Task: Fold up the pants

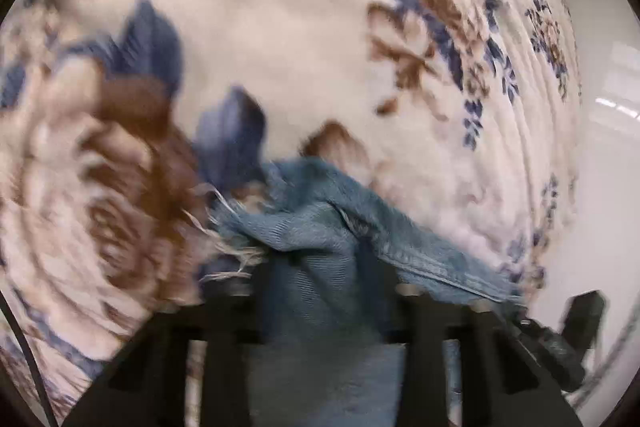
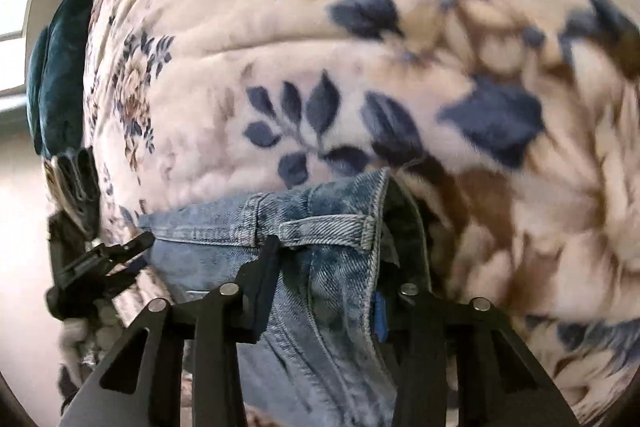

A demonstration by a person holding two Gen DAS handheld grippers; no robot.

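The pants are light blue denim jeans. In the left wrist view my left gripper is shut on a frayed leg hem of the jeans, and the cloth bunches between the black fingers and hangs down over them. In the right wrist view my right gripper is shut on the waistband of the jeans, by a belt loop; denim hangs down between the fingers. Both ends are held up above a floral blanket. The rest of the jeans is out of view.
A cream fleece blanket with blue and brown flowers covers the bed and fills both views. A dark teal cushion lies at the bed's left edge. The other gripper's black frame shows at left. A white floor lies beyond the bed's right edge.
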